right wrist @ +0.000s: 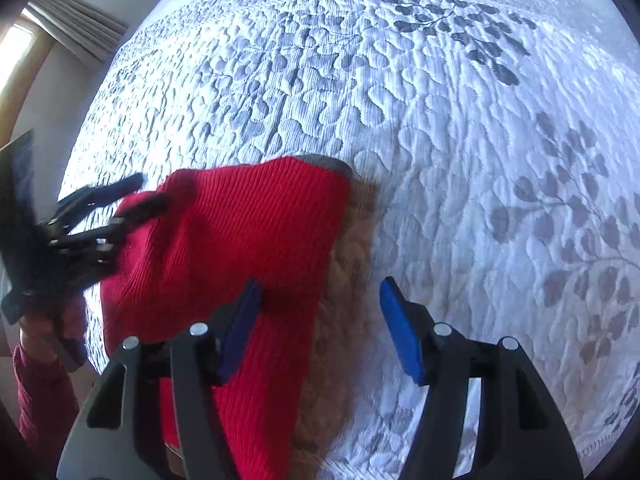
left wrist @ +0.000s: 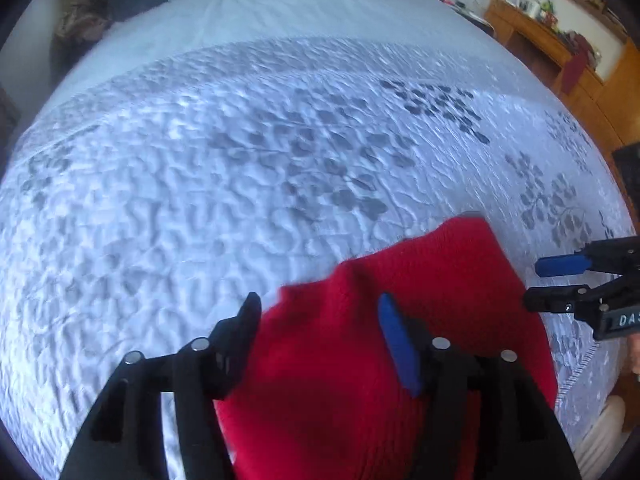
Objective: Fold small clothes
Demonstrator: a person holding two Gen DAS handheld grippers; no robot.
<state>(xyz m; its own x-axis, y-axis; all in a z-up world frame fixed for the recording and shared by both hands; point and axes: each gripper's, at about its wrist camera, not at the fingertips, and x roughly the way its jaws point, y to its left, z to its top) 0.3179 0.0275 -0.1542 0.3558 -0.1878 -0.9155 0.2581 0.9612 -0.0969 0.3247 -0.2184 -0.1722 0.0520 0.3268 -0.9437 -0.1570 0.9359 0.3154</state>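
Note:
A red knitted garment lies on the white quilted bedspread near its front edge. It also shows in the right wrist view, folded over, with a grey trim at its far end. My left gripper is open and hovers over the garment's left part; in the right wrist view its fingers spread over the garment's left edge. My right gripper is open above the garment's right edge; in the left wrist view it is just right of the garment.
The bedspread has grey leaf patterns and stretches far ahead. Pillows and dark clothes lie at the head of the bed. A wooden shelf unit stands to the right. A curtained window is at the left.

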